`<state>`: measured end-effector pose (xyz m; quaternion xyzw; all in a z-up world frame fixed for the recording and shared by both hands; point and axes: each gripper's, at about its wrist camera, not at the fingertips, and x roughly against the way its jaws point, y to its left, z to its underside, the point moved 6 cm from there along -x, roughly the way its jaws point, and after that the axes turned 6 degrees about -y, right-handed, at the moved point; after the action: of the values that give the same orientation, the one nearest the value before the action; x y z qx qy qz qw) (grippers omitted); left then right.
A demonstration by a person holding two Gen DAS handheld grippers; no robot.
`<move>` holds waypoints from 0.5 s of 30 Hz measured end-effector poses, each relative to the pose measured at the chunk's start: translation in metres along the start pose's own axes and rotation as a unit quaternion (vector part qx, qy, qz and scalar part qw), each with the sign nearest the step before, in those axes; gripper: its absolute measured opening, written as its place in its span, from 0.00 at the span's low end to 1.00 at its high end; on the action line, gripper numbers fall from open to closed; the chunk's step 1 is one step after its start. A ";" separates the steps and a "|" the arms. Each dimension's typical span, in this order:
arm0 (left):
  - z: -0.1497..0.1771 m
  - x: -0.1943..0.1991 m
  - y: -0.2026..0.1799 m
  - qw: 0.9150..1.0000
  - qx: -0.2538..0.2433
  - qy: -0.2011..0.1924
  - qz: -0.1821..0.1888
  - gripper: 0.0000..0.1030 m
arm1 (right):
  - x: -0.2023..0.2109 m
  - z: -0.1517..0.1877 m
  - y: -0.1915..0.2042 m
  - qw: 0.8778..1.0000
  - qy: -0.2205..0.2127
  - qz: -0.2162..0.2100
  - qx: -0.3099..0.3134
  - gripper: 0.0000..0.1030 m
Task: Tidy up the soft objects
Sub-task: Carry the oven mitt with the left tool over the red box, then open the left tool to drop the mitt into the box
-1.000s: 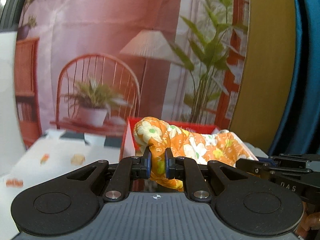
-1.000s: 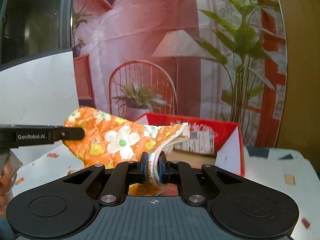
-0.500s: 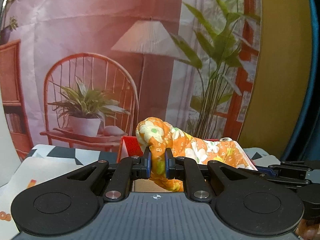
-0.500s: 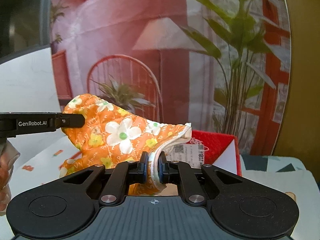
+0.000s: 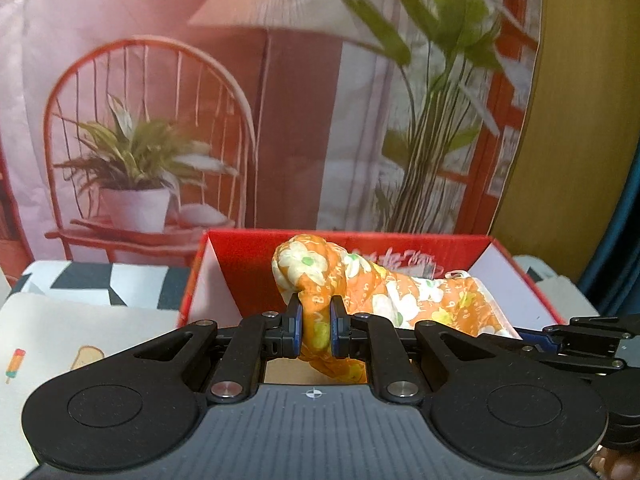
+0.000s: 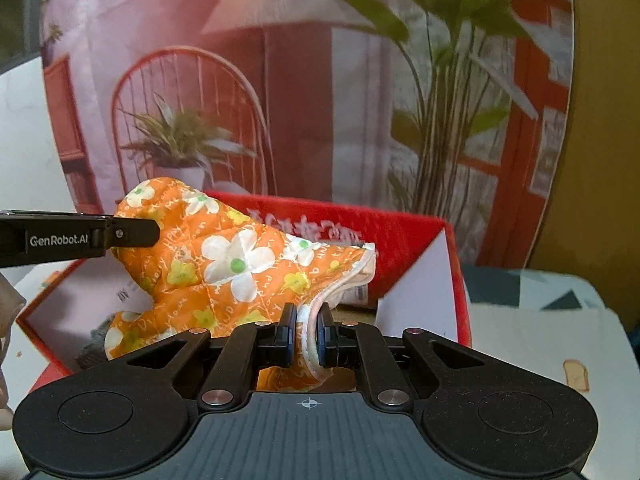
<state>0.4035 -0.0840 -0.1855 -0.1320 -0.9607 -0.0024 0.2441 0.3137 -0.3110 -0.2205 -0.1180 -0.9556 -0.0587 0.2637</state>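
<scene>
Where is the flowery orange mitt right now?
In both wrist views the orange mitt hangs over the open red box, pinched between the left hand-held gripper and right hand-held gripper.

"GenRobot.AI" stands on the left gripper (image 6: 156, 233); other print unreadable.

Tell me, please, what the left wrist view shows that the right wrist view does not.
Only the left wrist view shows the left claw clamped on the orange floral mitt's bunched end. Only the right wrist view shows the right claw pinching its white-trimmed cuff. Both show the mitt held over the open red box, before a printed backdrop.
</scene>
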 end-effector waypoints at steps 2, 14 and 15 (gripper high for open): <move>0.005 -0.007 0.001 1.000 -0.001 0.013 0.002 0.14 | -0.006 0.003 -0.001 1.000 0.012 0.003 0.000 0.09; 0.013 -0.012 0.008 0.999 -0.015 0.041 0.004 0.56 | -0.021 0.013 0.012 0.997 0.056 0.023 0.041 0.35; 0.013 -0.009 0.008 0.999 -0.017 0.039 0.004 0.57 | -0.020 0.013 0.015 0.997 0.052 0.029 0.050 0.40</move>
<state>0.4073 -0.0780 -0.2017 -0.1400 -0.9497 -0.0224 0.2792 0.3277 -0.2986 -0.2411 -0.1295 -0.9384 -0.0091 0.3203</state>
